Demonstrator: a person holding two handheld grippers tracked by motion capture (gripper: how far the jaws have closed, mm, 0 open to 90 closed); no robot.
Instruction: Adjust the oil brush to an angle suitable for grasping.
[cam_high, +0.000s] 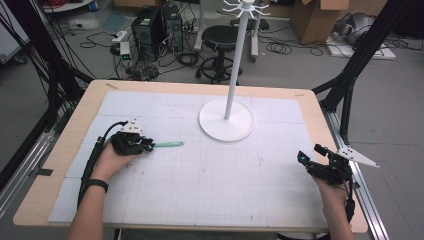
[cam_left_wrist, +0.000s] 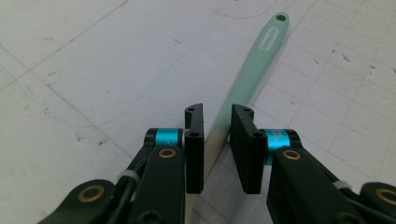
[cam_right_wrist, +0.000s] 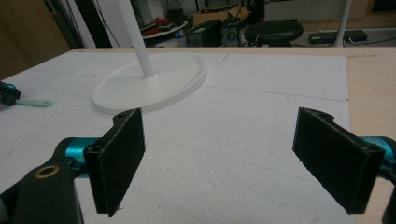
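High view, left claw (cam_high: 150, 146): left of centre; lies low on the counter (cam_high: 210, 185) at the near end of the mint-green utensil (cam_high: 169, 144); the hand behind it rests on the white mat, which suggests a pick-up in hand.
High view, utensil: flat on the mat, handle running toward frame centre; well apart from the white stand (cam_high: 226, 119), whose hooked top reaches the upper edge; judged the likely place for hanging, since the handle end carries a hole.
High view, right claw (cam_high: 310, 159): lower right, near the counter's edge; held off the surface, nothing by it; judged to be waiting its turn.
Left gripper view, left claw (cam_left_wrist: 215, 140): jaws drawn near together, straddling the utensil (cam_left_wrist: 252, 74) where its mint handle meets a cream section; a sliver of gap appears on each side, so a firm clamp is not confirmed; jaws not apart, grip not yet certain.
Left gripper view, utensil: slants to the upper right; hole and embossed label at the far tip; grasped low, presumably to leave the hole end free.
Right gripper view, right claw (cam_right_wrist: 219, 163): jaws wide apart, nothing between them; bare mat below.
Right gripper view, stand (cam_right_wrist: 154, 81): upper left, base flat on the mat; utensil tip (cam_right_wrist: 35, 102) at the left edge.
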